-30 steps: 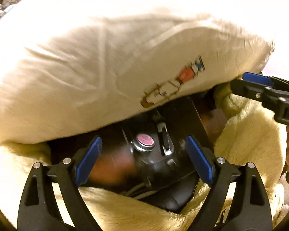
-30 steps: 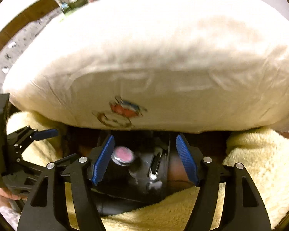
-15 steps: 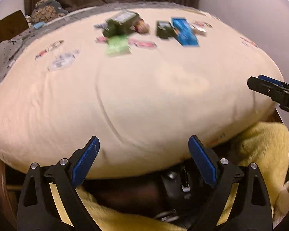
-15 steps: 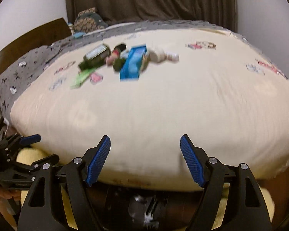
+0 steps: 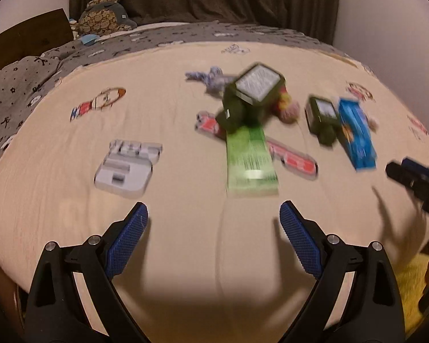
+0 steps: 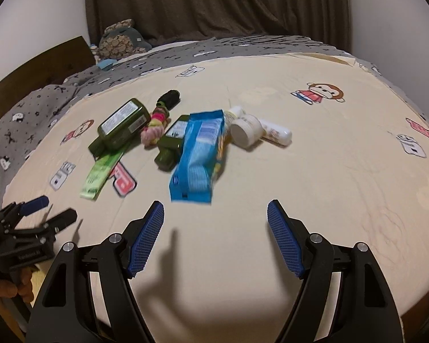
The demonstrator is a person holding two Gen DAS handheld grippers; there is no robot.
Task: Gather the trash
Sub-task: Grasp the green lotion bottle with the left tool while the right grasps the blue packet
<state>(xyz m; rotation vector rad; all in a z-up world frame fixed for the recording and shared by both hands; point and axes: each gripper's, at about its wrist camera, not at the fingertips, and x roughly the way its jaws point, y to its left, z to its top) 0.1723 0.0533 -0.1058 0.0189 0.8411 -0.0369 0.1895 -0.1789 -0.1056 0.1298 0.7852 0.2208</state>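
A loose pile of trash is seen lying mid-bed on a cream blanket (image 6: pixel 314 171) printed w/ cartoon monkeys: a blue snack wrapper (image 6: pixel 198 157), a large dark-green bottle (image 6: pixel 120 125), a smaller green bottle (image 6: pixel 171 140), a flat light-green packet (image 6: pixel 100 174), a white jar (image 6: pixel 246 130) and a white tube (image 6: pixel 274 133) touching it, plus a pink-yellow knitted item (image 6: pixel 156 123) between the two bottles.

Both grippers are held above the near edge of the blanket, well short of the pile. The left gripper (image 5: pixel 213 223) has its blue pads spread wide, nothing between them; the right gripper (image 6: pixel 216 217) is likewise apart and empty.

Compared w/ a second ago (when the underside of the blanket and a dark object beneath it filled both views), the bed top and the trash are now shown.

Only the right view shows the jar and tube; only the left view shows a grey-blue crumpled scrap (image 5: pixel 211 78) behind the big bottle. The left view is blurred. A grey patterned cover (image 6: pixel 43 105) and a stuffed toy (image 6: pixel 123 40) are seen at the far side, before a dark curtain (image 6: pixel 214 3).
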